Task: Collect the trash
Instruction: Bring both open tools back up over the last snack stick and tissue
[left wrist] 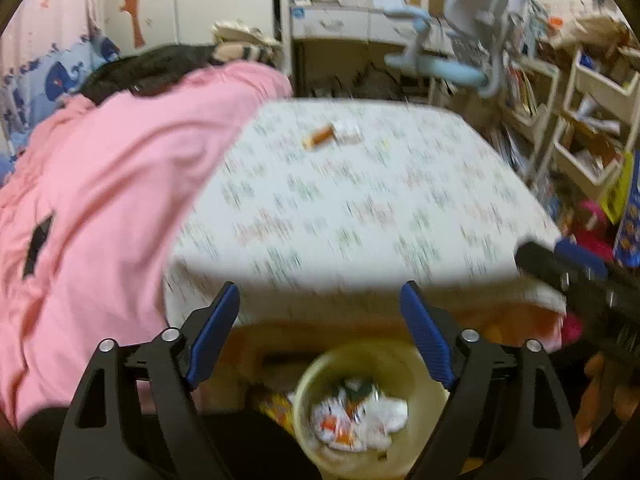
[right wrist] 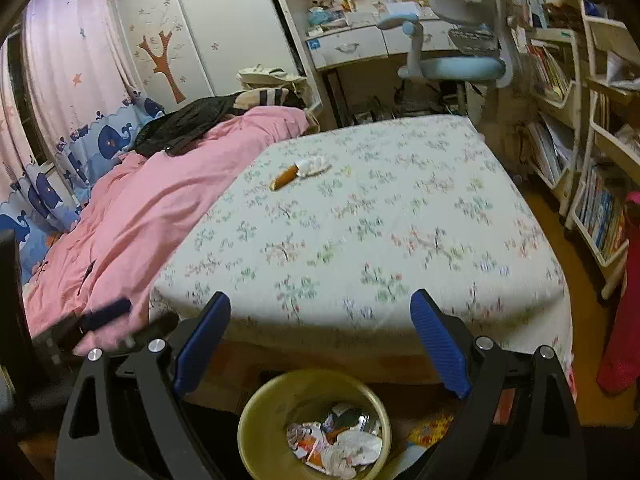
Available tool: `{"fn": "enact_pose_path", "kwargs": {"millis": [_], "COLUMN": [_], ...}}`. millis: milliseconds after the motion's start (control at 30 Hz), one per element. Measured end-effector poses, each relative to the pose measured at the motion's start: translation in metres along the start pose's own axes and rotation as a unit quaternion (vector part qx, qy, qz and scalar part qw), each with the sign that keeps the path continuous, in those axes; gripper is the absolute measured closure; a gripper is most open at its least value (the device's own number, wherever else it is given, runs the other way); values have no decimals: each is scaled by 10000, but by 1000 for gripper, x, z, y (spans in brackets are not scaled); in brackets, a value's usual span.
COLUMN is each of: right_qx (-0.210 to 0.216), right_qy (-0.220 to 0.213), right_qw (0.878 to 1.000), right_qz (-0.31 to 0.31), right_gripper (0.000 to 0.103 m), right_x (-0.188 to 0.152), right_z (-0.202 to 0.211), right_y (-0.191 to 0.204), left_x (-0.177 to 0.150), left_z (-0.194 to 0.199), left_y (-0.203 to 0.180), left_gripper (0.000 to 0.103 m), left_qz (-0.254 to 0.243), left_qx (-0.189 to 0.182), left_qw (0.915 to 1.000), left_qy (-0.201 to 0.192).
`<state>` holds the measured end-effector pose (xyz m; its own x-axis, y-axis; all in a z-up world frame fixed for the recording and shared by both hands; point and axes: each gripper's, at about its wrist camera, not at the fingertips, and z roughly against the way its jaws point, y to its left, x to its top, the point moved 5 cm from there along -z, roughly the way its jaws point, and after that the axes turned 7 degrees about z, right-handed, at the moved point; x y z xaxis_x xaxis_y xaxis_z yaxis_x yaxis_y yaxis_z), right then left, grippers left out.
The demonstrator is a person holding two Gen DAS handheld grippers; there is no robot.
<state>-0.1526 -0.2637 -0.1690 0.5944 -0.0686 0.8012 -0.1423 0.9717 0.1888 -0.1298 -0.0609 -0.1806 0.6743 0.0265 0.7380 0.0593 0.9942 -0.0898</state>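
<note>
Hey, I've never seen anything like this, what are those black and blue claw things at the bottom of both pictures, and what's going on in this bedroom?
Those claws are two handheld grabbing tools; a person holds one in each hand. Each carries a wide-angle camera looking along its fingers, so one picture comes from the left tool, the other from the right tool. Both stand open with nothing held. Below them, on the floor at the bed's near edge, is a yellow bin already holding crumpled wrappers. On the flowered bedsheet two bits of trash remain: an orange wrapper and a white crumpled piece beside it. A pink duvet covers the left side of the bed.
</note>
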Motion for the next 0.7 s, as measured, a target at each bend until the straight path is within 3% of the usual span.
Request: {"fn": "enact_pose_path", "kwargs": {"millis": [167, 367, 700], "right_qx": [1, 11, 55], "right_qy": [-80, -33, 353], "right_qw": [9999, 9992, 9983], "right_qz": [141, 397, 458], "right_gripper": [15, 15, 15], "right_x": [23, 61, 112], "right_z": [-8, -38, -132], "right_y": [-1, 0, -17], "left_x": [47, 95, 146], "left_z": [-8, -43, -149], "left_y": [14, 22, 15], "left_gripper": [22, 22, 22], "left_qz": [115, 145, 13], "left_qx": [98, 97, -30], "left_qw": [9995, 9992, 9999], "left_qy": [-289, -373, 108]}}
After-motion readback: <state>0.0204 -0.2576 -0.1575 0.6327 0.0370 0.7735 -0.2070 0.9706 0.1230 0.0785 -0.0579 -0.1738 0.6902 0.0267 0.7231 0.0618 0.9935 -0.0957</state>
